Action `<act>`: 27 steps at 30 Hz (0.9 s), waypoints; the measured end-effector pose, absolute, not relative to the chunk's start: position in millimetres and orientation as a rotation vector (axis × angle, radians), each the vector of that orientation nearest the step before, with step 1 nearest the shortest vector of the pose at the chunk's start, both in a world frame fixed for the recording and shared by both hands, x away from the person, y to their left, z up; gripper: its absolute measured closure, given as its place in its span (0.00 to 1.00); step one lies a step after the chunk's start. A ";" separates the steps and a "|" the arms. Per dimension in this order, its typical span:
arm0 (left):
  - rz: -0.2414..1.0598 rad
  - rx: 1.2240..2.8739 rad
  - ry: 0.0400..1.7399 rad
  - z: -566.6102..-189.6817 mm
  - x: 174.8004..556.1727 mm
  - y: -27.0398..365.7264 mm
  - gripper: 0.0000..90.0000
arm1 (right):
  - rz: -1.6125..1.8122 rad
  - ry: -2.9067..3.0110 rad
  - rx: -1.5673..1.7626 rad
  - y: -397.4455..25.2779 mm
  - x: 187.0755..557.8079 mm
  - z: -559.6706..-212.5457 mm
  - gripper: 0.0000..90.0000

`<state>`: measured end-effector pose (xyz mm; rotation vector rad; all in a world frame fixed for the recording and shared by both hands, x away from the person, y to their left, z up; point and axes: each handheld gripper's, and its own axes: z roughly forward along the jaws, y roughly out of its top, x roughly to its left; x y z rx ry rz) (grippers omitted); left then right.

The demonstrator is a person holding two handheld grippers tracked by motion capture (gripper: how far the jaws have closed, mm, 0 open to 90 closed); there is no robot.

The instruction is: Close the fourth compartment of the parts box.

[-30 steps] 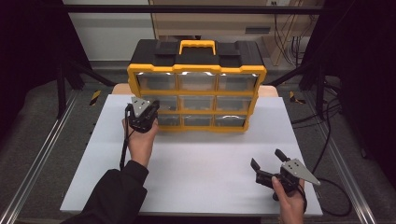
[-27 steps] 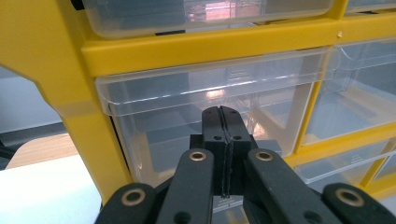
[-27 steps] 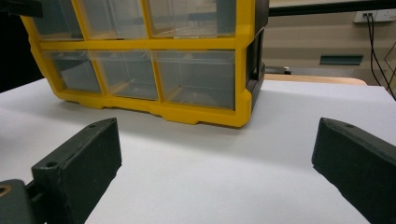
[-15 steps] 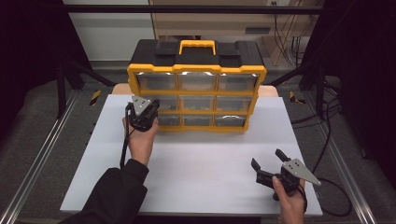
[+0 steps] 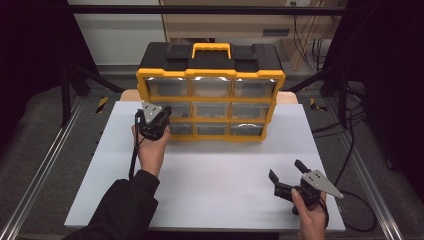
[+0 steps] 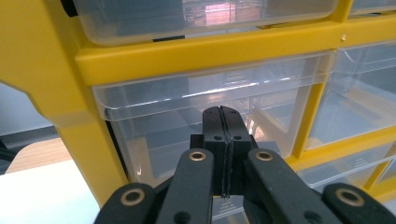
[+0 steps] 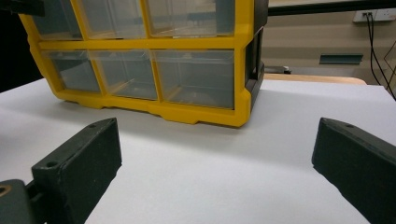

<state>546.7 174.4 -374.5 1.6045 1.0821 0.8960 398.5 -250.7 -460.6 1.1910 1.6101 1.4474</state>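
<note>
Two grippers show from above: my left gripper sits at the yellow drawer box on the white table; my right gripper rests near me, jaws apart. Close up, the left jaws press together against a clear middle drawer.

No lettering reads on the drawer cabinet (or anywhere else).

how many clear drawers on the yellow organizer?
9 in the organizer, three rows of three: top, middle, bottom. The left gripper partly covers the left-hand middle and bottom drawers.
</note>
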 end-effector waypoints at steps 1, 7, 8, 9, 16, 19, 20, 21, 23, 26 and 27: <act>0.896 1.605 1.081 -374.6 546.7 174.5 1.00 | 1.450 1.609 1.192 -250.6 398.5 -460.6 0.02; 0.890 1.610 1.080 -374.8 546.6 174.9 1.00 | 1.452 1.614 1.192 -250.0 399.1 -461.3 0.02; 0.893 1.613 1.078 -374.9 546.5 174.8 1.00 | 1.452 1.616 1.193 -249.8 399.4 -461.7 0.02; 0.894 1.616 1.075 -375.0 546.4 174.8 1.00 | 1.453 1.617 1.193 -249.9 399.5 -461.9 0.02; 0.889 1.631 1.059 -376.9 544.2 175.4 1.00 | 1.451 1.620 1.191 -250.4 401.3 -463.1 0.02; 0.894 1.642 1.044 -376.3 541.7 174.9 1.00 | 1.449 1.622 1.190 -250.2 400.5 -463.1 0.02; 0.892 1.642 1.042 -376.1 540.6 174.8 1.00 | 1.448 1.622 1.190 -250.2 400.4 -463.1 0.02; 0.890 1.642 1.041 -375.9 539.4 174.5 1.00 | 1.447 1.621 1.190 -250.4 400.4 -463.2 0.02; 0.884 1.645 1.038 -375.8 537.2 174.4 1.00 | 1.449 1.621 1.191 -250.2 400.5 -463.2 0.02; 0.875 1.645 1.030 -375.7 532.9 174.5 1.00 | 1.453 1.622 1.188 -249.6 400.9 -463.1 0.02; 0.870 1.647 1.027 -375.5 531.2 174.5 1.00 | 1.452 1.623 1.187 -249.7 401.1 -463.1 0.02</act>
